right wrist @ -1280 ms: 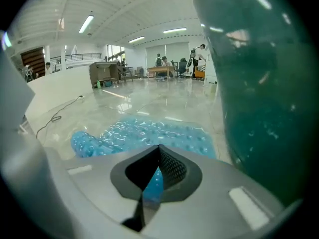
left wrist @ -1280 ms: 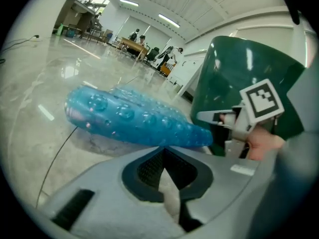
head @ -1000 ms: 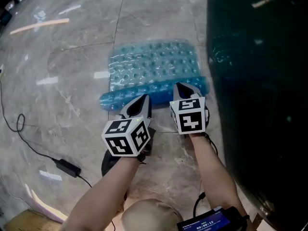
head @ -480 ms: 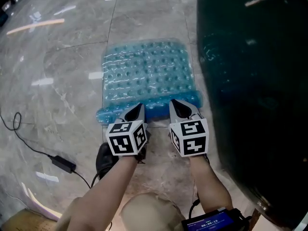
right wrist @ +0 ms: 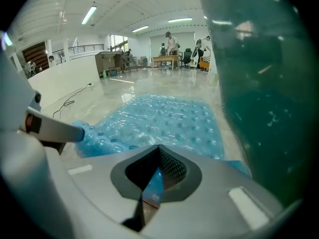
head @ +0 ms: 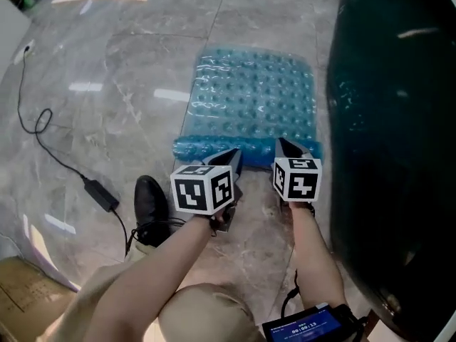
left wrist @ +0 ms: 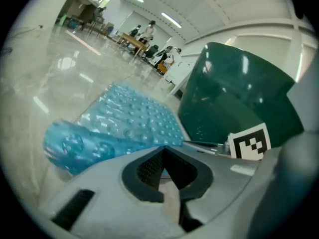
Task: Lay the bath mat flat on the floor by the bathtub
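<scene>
Both tongs have drawn the curled near edge nearer. The left gripper [head: 229, 157] is pressed together on the bath mat [head: 249, 98]'s roll, and the right gripper [head: 285, 147] pinches it too. More mat now lies flat just left of the bathtub [head: 392, 120]; the roll still needs flattening. No brand shows, and the near screen [head: 303, 329]'s digits are unreadable.

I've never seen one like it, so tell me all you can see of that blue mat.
The bath mat is translucent blue, glossy plastic by its look, covered in rows of round bumps. Most lies flat on the grey stone floor beside the dark green bathtub; its near edge is curled into a roll. The right tool seems closed on that roll; the left tool meets it too.
</scene>
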`<state>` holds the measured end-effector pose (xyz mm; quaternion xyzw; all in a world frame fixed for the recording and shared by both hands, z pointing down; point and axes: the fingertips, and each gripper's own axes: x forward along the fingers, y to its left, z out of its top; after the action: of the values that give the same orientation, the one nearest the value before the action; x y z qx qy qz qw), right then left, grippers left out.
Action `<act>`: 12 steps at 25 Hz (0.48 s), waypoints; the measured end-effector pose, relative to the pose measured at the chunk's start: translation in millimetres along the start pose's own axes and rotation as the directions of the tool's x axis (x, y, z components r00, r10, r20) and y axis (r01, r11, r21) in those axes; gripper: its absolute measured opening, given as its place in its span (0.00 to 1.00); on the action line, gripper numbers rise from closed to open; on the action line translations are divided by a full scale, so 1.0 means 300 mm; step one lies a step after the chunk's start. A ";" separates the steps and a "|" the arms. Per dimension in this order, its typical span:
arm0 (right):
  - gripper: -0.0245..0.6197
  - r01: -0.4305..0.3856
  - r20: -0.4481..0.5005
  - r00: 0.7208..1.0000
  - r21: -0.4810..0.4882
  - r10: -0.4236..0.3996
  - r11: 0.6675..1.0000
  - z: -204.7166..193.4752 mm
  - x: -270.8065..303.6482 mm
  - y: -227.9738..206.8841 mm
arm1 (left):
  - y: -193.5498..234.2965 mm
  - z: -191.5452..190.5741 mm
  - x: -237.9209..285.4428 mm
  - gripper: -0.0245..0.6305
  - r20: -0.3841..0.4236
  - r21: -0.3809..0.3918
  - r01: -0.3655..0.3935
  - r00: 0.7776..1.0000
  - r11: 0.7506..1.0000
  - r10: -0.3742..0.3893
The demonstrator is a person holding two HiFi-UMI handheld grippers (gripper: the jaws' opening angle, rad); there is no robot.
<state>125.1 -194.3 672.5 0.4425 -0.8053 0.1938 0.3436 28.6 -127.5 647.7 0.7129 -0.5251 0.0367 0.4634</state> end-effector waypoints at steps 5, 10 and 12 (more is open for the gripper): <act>0.05 0.035 0.039 0.999 0.005 -0.035 0.999 -0.055 -0.014 0.037 | 0.031 0.045 -0.063 0.05 0.066 0.151 -0.082 0.995 0.985 0.073; 0.05 0.064 0.109 0.992 0.038 -0.067 0.997 -0.063 -0.038 0.033 | -0.084 0.031 -0.007 0.05 0.186 0.492 -0.132 0.982 0.861 0.045; 0.05 0.068 0.123 0.989 0.077 -0.077 0.995 -0.075 -0.055 0.044 | -0.065 0.005 0.004 0.05 0.194 0.527 -0.159 0.979 0.835 0.064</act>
<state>128.6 -163.8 676.0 0.4950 -0.8013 0.1818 0.2827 43.6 -129.2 635.5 0.7830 -0.5714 0.1494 0.1949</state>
